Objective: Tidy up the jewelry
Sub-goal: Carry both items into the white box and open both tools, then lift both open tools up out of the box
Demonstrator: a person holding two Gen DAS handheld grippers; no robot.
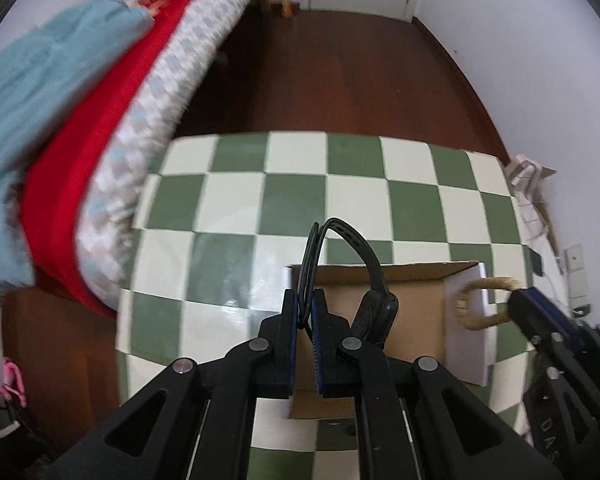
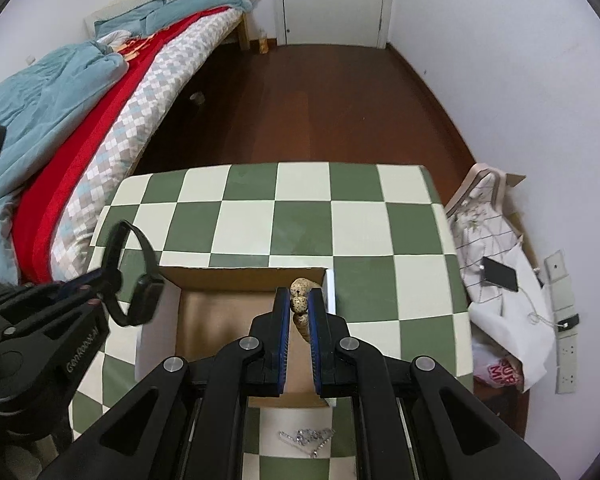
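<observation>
Black rubbery strap pinched between its pads, our left gripper (image 1: 306, 312) holds a black wristband watch (image 1: 374, 304) above the open cardboard box (image 1: 420, 312); the band loops upward past the fingertips and the watch body hangs to the right of the jaws. Our right gripper (image 2: 300, 308) is clamped on a beaded bracelet (image 2: 300, 304) of tan, speckled beads, held over the right part of the same box, near its white right wall. From the left wrist view this bracelet shows as a tan ring beside the box's right edge. The box sits on the green and white checkered table (image 2: 300, 220). A silvery sparkling chain (image 2: 306, 438) lies on the table just in front of the box, below our right gripper. A bed with a red sheet (image 2: 80, 152) stands beside the table on the left.
</observation>
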